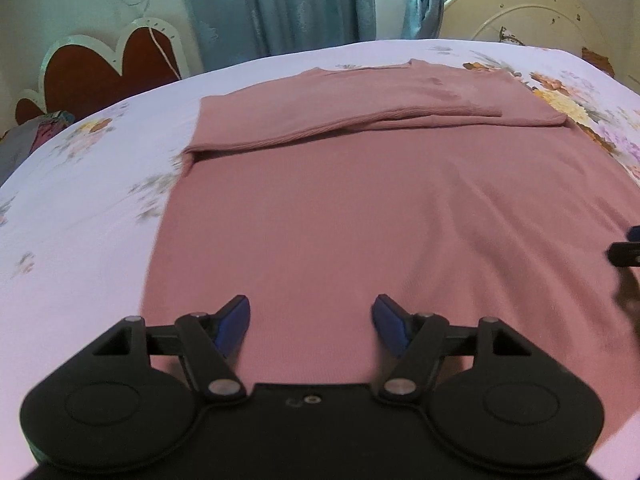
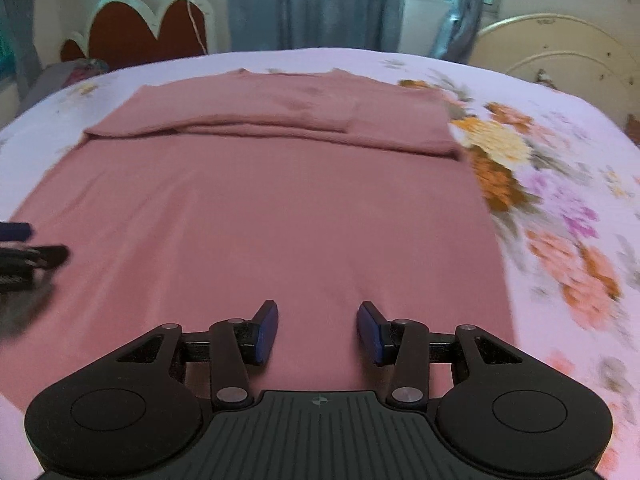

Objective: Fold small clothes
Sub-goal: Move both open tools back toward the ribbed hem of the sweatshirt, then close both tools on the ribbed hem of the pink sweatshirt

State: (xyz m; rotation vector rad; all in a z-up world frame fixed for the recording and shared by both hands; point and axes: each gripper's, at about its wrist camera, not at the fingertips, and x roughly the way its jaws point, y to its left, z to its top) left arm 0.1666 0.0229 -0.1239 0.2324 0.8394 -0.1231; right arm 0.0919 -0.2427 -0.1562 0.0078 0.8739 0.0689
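Note:
A dusty-pink long-sleeved top (image 1: 360, 208) lies flat on the bed, neck at the far end, both sleeves folded across the chest (image 1: 360, 120). It also shows in the right wrist view (image 2: 280, 208), with the folded sleeves (image 2: 280, 120) across its far part. My left gripper (image 1: 311, 326) is open and empty, low over the near left part of the top. My right gripper (image 2: 318, 330) is open and empty, over the near right part of the top. The right gripper's tip shows at the left view's right edge (image 1: 628, 252). The left gripper shows at the right view's left edge (image 2: 28, 256).
The bed has a pale sheet with flower prints (image 2: 560, 208). A red and white scalloped headboard (image 1: 104, 64) stands at the back left, blue curtains (image 1: 280, 8) and a window behind, a cream round bed frame (image 1: 532, 12) at the back right.

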